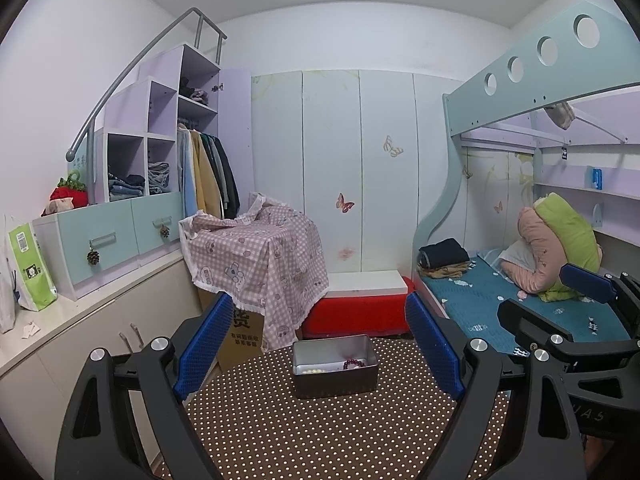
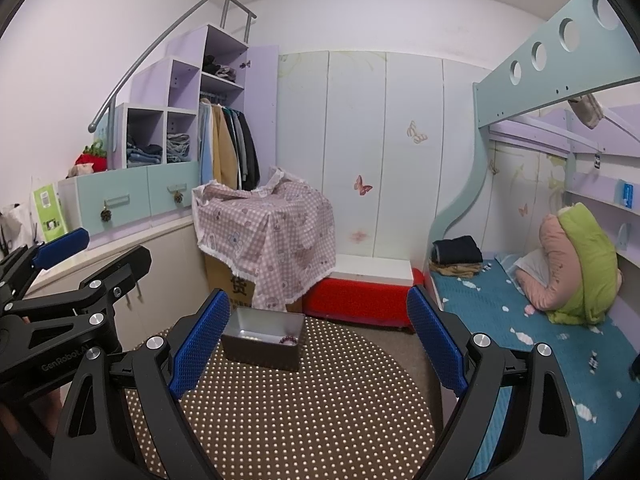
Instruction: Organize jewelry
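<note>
Both claws gape wide and empty. The tin box (image 1: 335, 366) sits on the dotted bench (image 1: 320, 432) straight ahead of the left claw (image 1: 318, 344), long axis crosswise, dark bead bracelet (image 1: 354, 364) inside. For the right claw (image 2: 318, 344) it lies ahead-left, so the left looks better aligned.

The lettering "GenRobot.AI" is printed in grey on the black body of the left tool (image 2: 60, 248), as seen from the right wrist view. On the black body of the right tool (image 1: 560, 292), seen from the left wrist view, only the letters "IAS" can be made out, the rest being cut off. A large black Chinese character "货" is printed on the cardboard box (image 2: 240, 286) under the checked cloth; smaller lines of Chinese characters stand below it in the left wrist view, too small to be read surely. A QR code is carried on the green bag (image 1: 30, 266); its text cannot be read.
</note>
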### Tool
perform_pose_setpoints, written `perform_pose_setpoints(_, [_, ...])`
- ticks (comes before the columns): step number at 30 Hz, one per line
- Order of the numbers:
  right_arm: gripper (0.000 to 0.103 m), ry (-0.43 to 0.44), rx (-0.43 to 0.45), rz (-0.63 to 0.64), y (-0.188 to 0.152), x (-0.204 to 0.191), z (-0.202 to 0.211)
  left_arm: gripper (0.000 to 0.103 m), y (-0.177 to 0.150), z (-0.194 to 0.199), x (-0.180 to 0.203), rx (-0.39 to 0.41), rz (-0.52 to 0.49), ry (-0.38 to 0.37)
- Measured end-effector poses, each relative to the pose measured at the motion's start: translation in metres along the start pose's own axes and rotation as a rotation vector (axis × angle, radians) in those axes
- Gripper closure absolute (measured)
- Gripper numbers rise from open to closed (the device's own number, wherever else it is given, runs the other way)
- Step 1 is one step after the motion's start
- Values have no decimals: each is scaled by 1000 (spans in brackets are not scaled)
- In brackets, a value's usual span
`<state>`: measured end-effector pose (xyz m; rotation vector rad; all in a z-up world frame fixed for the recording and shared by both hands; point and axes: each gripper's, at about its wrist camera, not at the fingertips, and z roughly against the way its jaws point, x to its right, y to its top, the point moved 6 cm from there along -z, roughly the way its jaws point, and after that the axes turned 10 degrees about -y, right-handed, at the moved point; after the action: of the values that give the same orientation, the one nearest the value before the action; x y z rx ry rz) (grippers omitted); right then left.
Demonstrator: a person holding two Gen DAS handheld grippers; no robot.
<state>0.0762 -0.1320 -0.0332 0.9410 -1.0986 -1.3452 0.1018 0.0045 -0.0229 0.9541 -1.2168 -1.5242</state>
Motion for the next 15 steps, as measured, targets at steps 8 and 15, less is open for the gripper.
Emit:
perform_pose_setpoints(8, [16,-1,-2,2,1,0,1,18,2,-2,-2,-3,2,0])
perform_pose_setpoints(15, [16,0,-2,1,3,0,1,18,2,0,-1,-4,4,-2])
